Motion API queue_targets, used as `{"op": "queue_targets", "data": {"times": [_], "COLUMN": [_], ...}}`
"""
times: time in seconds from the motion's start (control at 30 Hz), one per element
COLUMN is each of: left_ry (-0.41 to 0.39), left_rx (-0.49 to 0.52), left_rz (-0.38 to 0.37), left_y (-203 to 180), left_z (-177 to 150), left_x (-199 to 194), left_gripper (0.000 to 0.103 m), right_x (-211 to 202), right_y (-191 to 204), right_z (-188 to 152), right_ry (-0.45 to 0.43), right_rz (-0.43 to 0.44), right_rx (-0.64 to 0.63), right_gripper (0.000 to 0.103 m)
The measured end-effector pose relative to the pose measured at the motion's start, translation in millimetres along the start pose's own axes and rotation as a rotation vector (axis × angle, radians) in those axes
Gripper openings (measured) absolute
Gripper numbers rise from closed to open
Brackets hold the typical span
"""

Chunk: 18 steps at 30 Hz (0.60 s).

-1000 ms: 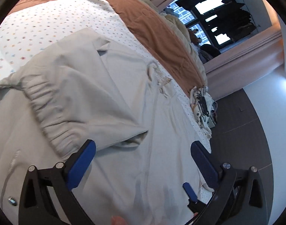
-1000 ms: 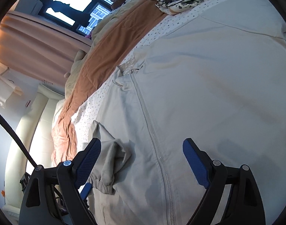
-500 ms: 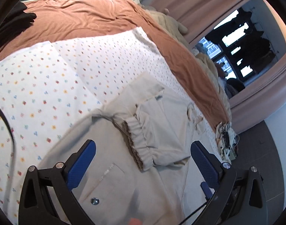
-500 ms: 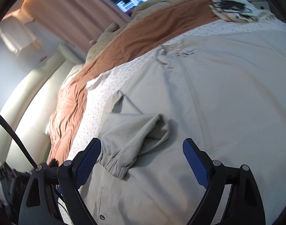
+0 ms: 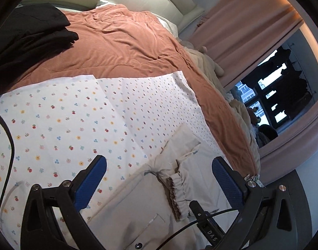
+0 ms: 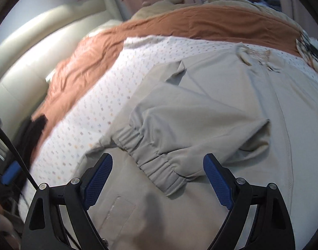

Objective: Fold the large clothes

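Grey jacket [image 6: 200, 95] lies flat on the floral sheet [image 5: 65, 125], elastic-cuffed sleeve [image 6: 159, 162] folded across it. Left gripper [image 5: 157, 179] and right gripper [image 6: 158, 179] both gape wide, holding nothing.

Daylight enters from the window [image 5: 269, 102] at the far right of the left wrist view, where the panes blow out to white against dark silhouettes. A warm glow runs along the curtain [image 5: 242, 33] top. The rust blanket [image 5: 121, 48] and dotted sheet [image 5: 61, 125] are evenly lit and sharp, with soft shadows in the folds. Both views bend strongly toward the edges and end in a black circular rim. The right wrist view is softer: motion blur smears the sheet's dots [image 6: 96, 112] and the far left side, while the grey jacket [image 6: 200, 125] in the centre stays fairly clear, with a faint shadow under its folded sleeve [image 6: 159, 158].
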<state>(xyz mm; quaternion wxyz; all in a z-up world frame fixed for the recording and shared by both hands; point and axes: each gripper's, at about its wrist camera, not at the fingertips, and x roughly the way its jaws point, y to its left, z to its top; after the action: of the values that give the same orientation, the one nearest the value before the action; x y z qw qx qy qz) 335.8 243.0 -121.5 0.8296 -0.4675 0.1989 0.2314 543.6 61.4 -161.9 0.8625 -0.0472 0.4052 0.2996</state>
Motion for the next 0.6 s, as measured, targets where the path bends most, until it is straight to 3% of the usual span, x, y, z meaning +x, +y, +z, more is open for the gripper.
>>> {"op": "queue_targets", "data": {"times": [0.2, 0.27, 0.37, 0.4, 0.43, 0.5, 0.6], "left_ry": [-0.008, 0.007, 0.022, 0.028, 0.033, 0.037, 0.032], "left_rx": [-0.061, -0.060, -0.046, -0.039, -0.032, -0.019, 0.001], "left_rz": [-0.008, -0.021, -0.038, -0.042, -0.043, -0.040, -0.034], "left_y": [16.8, 16.3, 10.4, 8.4, 6.7, 3.1, -3.0], "left_z": [4.6, 2.8, -1.9, -3.2, -4.5, -7.1, -10.7], "left_x": [3.3, 7.0, 11.5, 12.8, 14.4, 16.2, 16.3], "left_gripper": [0.103, 0.103, 0.103, 0.103, 0.103, 0.103, 0.103], "right_x": [41.6, 48.0, 47.4, 44.6, 41.7, 34.6, 15.6], "right_y": [6.5, 6.3, 2.2, -3.4, -5.2, -15.7, -34.0], "right_z": [-0.9, -2.3, 0.2, 2.0, 2.6, 4.9, 9.6], "right_ry": [0.100, 0.118, 0.107, 0.099, 0.095, 0.074, 0.017], "right_rz": [-0.116, -0.127, -0.178, -0.171, -0.149, -0.098, -0.057], "right_rx": [-0.028, -0.025, -0.039, -0.016, 0.009, 0.067, 0.124], "right_gripper": [0.088, 0.083, 0.046, 0.024, 0.015, 0.006, 0.005]}}
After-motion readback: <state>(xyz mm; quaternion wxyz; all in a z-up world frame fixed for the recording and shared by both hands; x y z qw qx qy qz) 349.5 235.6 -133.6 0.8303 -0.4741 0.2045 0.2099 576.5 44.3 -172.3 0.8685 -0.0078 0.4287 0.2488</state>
